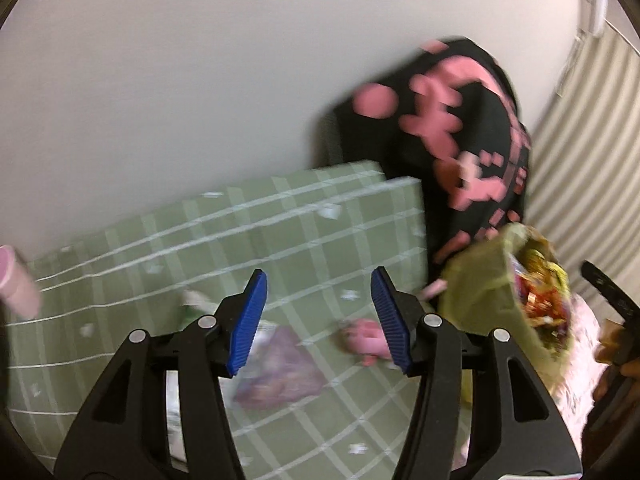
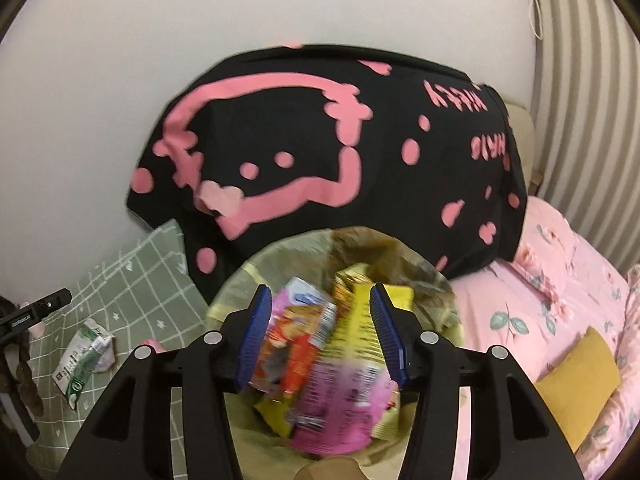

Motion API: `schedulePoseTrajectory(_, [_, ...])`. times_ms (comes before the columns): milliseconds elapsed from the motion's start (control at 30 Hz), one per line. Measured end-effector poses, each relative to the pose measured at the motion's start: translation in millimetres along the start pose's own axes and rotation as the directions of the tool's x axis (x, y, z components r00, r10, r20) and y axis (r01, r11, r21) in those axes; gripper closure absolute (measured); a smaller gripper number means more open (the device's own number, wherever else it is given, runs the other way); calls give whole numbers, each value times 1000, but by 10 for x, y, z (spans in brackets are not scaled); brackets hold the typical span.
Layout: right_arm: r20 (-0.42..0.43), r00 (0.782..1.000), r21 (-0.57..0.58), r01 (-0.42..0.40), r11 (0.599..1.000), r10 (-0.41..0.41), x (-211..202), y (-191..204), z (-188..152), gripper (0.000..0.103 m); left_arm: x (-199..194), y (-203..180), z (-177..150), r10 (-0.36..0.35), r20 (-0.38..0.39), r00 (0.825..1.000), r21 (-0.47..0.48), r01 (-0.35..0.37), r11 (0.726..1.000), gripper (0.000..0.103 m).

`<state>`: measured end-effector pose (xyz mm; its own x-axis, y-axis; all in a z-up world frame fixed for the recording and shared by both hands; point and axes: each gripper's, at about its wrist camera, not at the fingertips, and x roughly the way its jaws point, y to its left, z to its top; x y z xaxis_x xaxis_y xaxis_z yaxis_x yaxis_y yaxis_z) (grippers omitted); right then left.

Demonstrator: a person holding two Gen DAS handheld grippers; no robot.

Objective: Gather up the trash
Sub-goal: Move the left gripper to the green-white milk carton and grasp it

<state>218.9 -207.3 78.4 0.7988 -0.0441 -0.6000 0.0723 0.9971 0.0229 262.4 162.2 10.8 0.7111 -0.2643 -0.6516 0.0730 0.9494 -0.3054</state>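
Right tongs (image 2: 316, 336): released, blue ribbed pads spread, poised over mouth of trash bag (image 2: 240, 284); a blurred pink-and-red wrapper (image 2: 296, 344) between the pads but apparently not pressed, judged dropping into the load. No earlier view given, so nothing said of motion.
Trash bag: thin yellow-green film, slack round mouth, crammed with crinkled foil and printed plastic packets; set at bed's middle, presumably to keep the drop short.
Left tongs (image 1: 318, 320): released, nothing between pads, aimed down at green checked sheet (image 1: 160, 240); judged reaching for next piece.
Below left tongs: flat purple packet (image 1: 280, 368), glossy, creased; small pink crumple (image 1: 364, 338) just beside right pad.
Green-and-white crushed carton (image 2: 86, 354): near sheet's left edge, well apart from bag.
Black garment with pink print (image 2: 320, 152): soft, draped along bed's wall side.
Pink floral bedding (image 2: 560, 300), mustard cushion (image 2: 576, 384): right side.
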Motion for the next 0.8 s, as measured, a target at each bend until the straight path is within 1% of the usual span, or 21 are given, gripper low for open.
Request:
schedulePoseTrajectory(67, [9, 1000, -12, -22, 1000, 23, -7, 100, 22, 55, -50, 252, -26, 51, 12, 999, -31, -51, 998, 51])
schedulePoseTrajectory(133, [6, 998, -21, -56, 998, 56, 9, 204, 29, 55, -83, 497, -97, 91, 4, 996, -59, -91, 994, 51])
schedulePoseTrajectory(200, [0, 997, -31, -79, 996, 79, 31, 302, 19, 55, -89, 689, -183, 113, -18, 993, -89, -114, 989, 51])
schedulePoseTrajectory(233, [-5, 996, -36, -90, 995, 90, 42, 348, 8, 55, -76, 801, -244, 123, -42, 992, -108, -127, 986, 51])
schedulePoseTrajectory(300, [-19, 993, -48, -120, 992, 119, 86, 456, -20, 55, -42, 899, -339, 126, -83, 989, -121, -136, 983, 51])
schedulePoseTrajectory(333, [-25, 991, -53, -132, 990, 130, 108, 505, -34, 55, -32, 912, -380, 124, -95, 988, -117, -135, 984, 51])
schedulePoseTrajectory(433, [-53, 983, -70, -177, 982, 173, 177, 675, -79, 55, 55, 826, -514, 105, -154, 983, -47, -113, 992, 51])
schedulePoseTrajectory(500, [-69, 978, -81, -201, 976, 195, 214, 769, -104, 55, 127, 724, -569, 103, -186, 977, 1, -105, 994, 46])
schedulePoseTrajectory(533, [-74, 976, -87, -209, 974, 203, 225, 808, -115, 55, 173, 662, -603, 118, -202, 972, 40, -112, 993, 45])
schedulePoseTrajectory(633, [-89, 970, -107, -236, 966, 227, 259, 930, -152, 55, 263, 555, -660, 162, -227, 960, 104, -142, 984, 45])
schedulePoseTrajectory(800, [-122, 958, -120, -272, 955, 258, 325, 1059, -251, 55, 355, 511, -639, 179, -253, 951, 116, -154, 981, 45])
